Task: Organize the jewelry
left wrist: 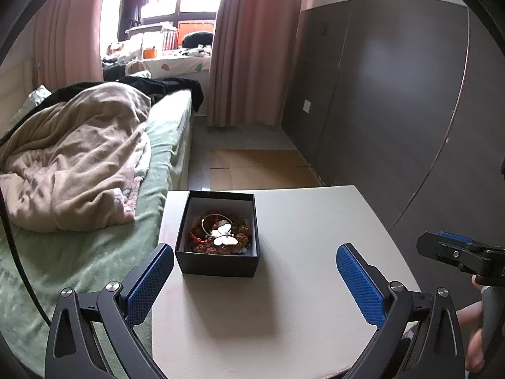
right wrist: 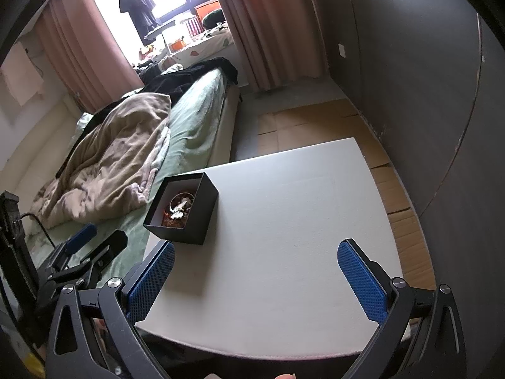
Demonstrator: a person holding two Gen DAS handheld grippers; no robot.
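A small black open box (left wrist: pixel 217 260) stands on the white table (left wrist: pixel 300 252) near its left edge. Inside lie a white butterfly piece (left wrist: pixel 224 235), a thin silver ring, red beads (left wrist: pixel 197 237) and brown beads. My left gripper (left wrist: pixel 255 279) is open and empty, just before the box. The box also shows in the right wrist view (right wrist: pixel 202 218), left of my right gripper (right wrist: pixel 256 279), which is open and empty over the table (right wrist: pixel 284 221). Each gripper shows at the edge of the other's view, the right one (left wrist: pixel 448 248) and the left one (right wrist: pixel 91 243).
A bed (left wrist: pixel 94 237) with a green sheet and a crumpled beige blanket (left wrist: pixel 79 158) runs along the table's left side. A dark wall (left wrist: pixel 394 94) stands to the right. Cardboard sheets (left wrist: pixel 258 167) lie on the floor beyond the table. Pink curtains (left wrist: pixel 252 47) and a window are at the back.
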